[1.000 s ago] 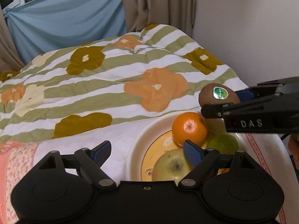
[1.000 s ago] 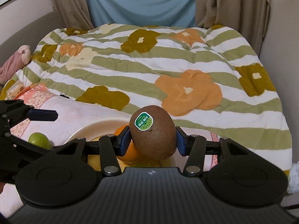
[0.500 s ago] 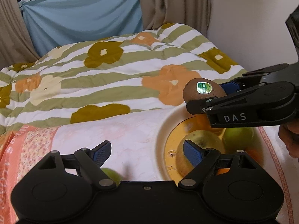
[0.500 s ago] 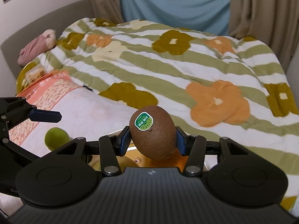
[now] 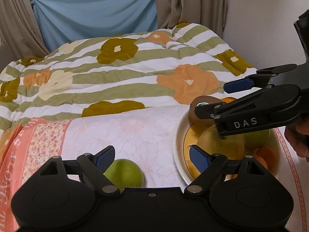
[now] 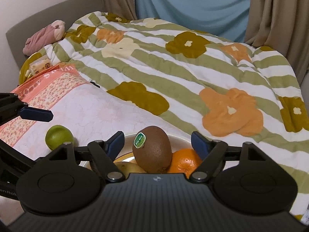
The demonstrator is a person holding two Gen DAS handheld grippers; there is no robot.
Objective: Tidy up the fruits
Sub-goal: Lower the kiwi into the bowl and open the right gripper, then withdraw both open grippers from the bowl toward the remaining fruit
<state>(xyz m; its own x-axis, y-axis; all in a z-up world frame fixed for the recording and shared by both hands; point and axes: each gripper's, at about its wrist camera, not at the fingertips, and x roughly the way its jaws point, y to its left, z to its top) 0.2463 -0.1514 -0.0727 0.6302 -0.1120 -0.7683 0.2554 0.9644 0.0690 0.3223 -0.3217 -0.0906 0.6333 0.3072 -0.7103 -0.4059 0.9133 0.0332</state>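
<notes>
Here, two hand-held black grippers with blue finger pads work over a pale pink floral cloth (image 5: 135, 127) laid on a bed, beside a green-striped quilt (image 6: 193, 73) with large flowers. The right gripper (image 6: 157, 143) has its jaws spread wide, and neither pad touches anything. Between them sits a brown kiwi (image 6: 152, 149) with a green sticker, resting in a cream bowl (image 5: 178, 135) on top of other fruit, touching an orange (image 6: 185, 161) just to its right. From the left wrist view, the bowl also holds a large yellow-green apple (image 5: 220, 145), with another green fruit (image 5: 255, 137) behind it, partly hidden by the right gripper's finger. The left gripper (image 5: 152, 157) is also wide open and grips nothing; a green lime (image 5: 125, 174) lies on the cloth between its fingers, close to the left pad, just outside the bowl. Whether that pad touches the lime cannot be told. A pink soft toy (image 6: 44, 36) lies at the head of the bed.
</notes>
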